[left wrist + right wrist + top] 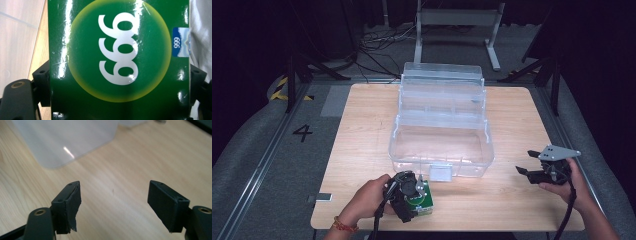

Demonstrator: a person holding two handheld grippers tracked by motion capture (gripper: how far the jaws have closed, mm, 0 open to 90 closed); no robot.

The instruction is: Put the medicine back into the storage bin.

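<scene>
The left gripper sat at the near edge of the table, left of centre, its jaws clamped on the two sides of a green box. In the left gripper view the box carried white 999 lettering inside a yellow ring, with a small blue 999 label near one edge. The box lay just in front of the near wall of a clear bin, which stood open in the middle of the table with its lid tipped up at the far side. The right gripper was over the near right part of the table, well apart from the box, its jaws wide apart with only bare wood between them.
</scene>
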